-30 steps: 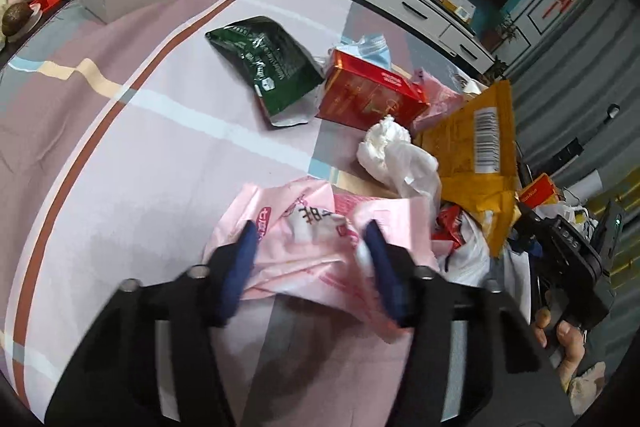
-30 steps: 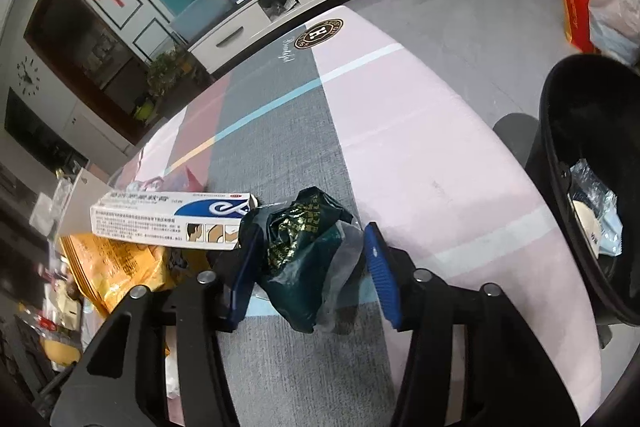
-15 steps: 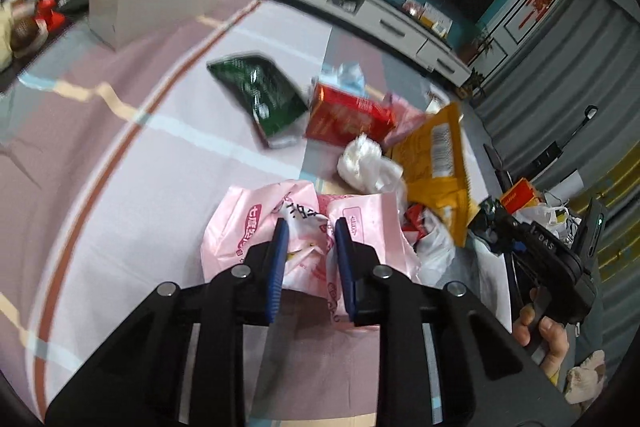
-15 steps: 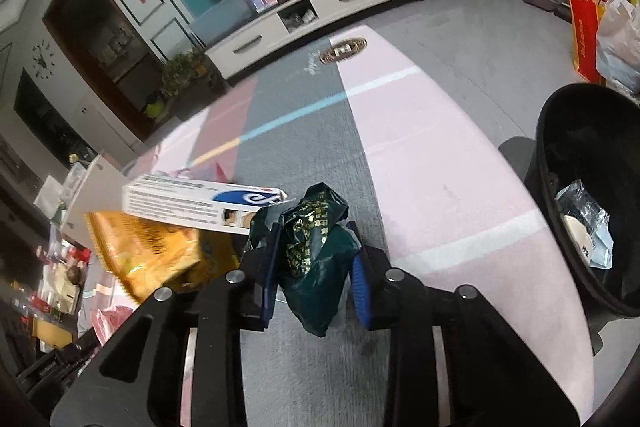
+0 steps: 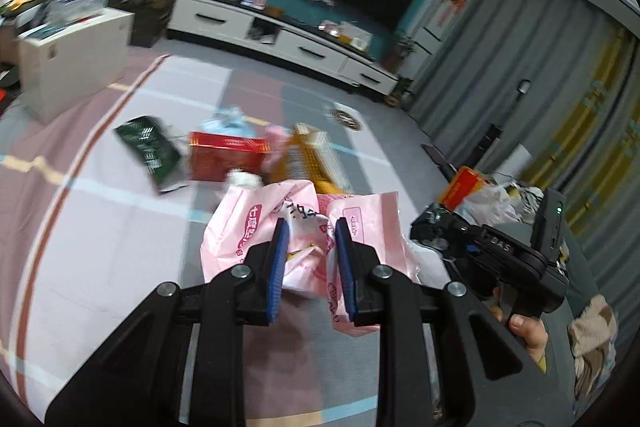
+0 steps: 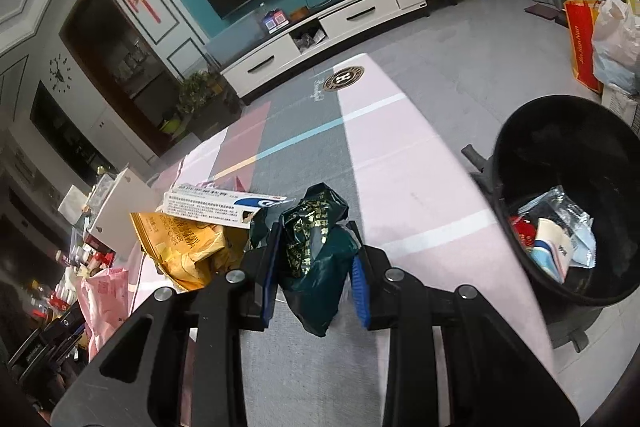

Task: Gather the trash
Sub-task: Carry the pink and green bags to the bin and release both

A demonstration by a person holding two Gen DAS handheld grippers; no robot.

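Observation:
My left gripper [image 5: 310,239] is shut on a crumpled pink wrapper [image 5: 240,227] and holds it above the table. Beyond it on the table lie a green foil bag [image 5: 150,151], a red box [image 5: 226,159] and a yellow bag [image 5: 312,155]. My right gripper [image 6: 314,247] is shut on a dark green foil bag [image 6: 316,259], lifted off the table. A black trash bin [image 6: 568,203] with several scraps inside stands low to the right of it. A white and blue carton [image 6: 220,207] and the yellow bag [image 6: 180,247] lie to its left.
The table wears a pink and grey striped cloth [image 6: 400,163]. A white box [image 5: 76,59] stands at its far left corner. The right gripper's body [image 5: 500,259] shows at right in the left wrist view. Bags [image 6: 612,43] stand on the floor beyond the bin.
Both grippers closed from open onto their pieces of trash and lifted them off the table. Both views have tilted up and pulled back from the table.

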